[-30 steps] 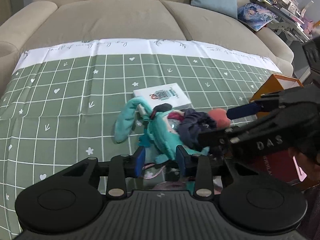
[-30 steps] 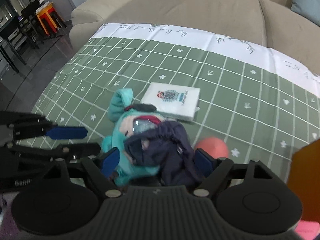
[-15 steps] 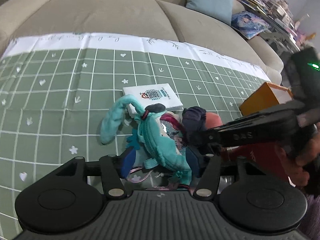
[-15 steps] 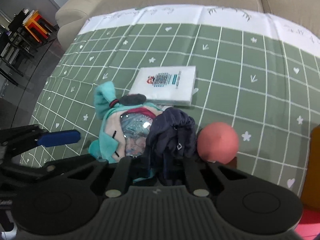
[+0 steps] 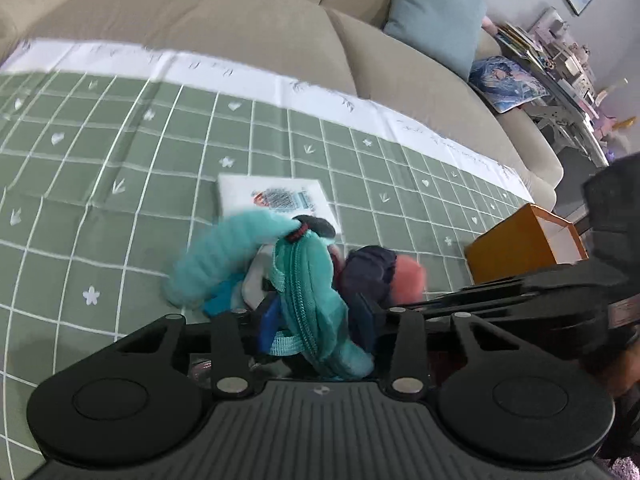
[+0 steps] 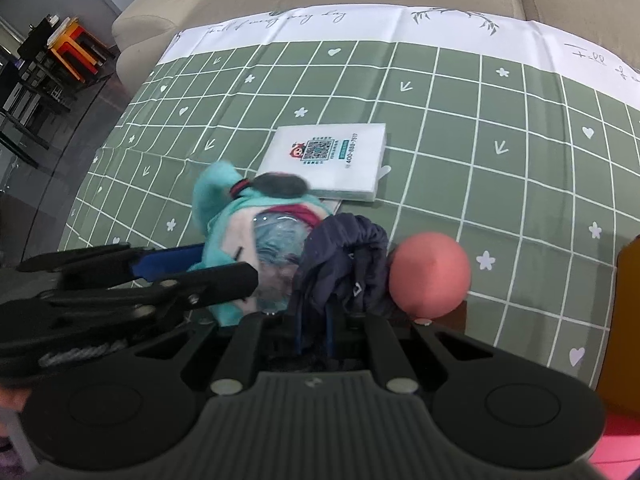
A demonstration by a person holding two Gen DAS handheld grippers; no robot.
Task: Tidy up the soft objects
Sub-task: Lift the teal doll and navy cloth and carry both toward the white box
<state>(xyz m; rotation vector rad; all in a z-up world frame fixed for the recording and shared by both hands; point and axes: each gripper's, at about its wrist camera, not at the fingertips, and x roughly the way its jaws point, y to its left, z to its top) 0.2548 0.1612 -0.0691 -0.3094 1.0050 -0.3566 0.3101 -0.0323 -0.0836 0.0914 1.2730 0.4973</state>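
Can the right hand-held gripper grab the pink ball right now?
Probably not yet. The right hand-held gripper is shut on the dark blue cloth, so its jaws are busy. The pink ball sits uncovered just to the right of it on the green cloth, so letting go first should free the way.

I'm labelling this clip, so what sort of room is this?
Most likely a home living room: a beige sofa with a cushion, a green checked cloth spread in front, and cluttered shelves behind.

Fuzzy teal plush toy (image 6: 224, 220) with a clear glossy plastic face; crumpled navy cloth (image 6: 344, 256); smooth matt pink ball (image 6: 430, 276); matt checked tablecloth (image 6: 480, 128).
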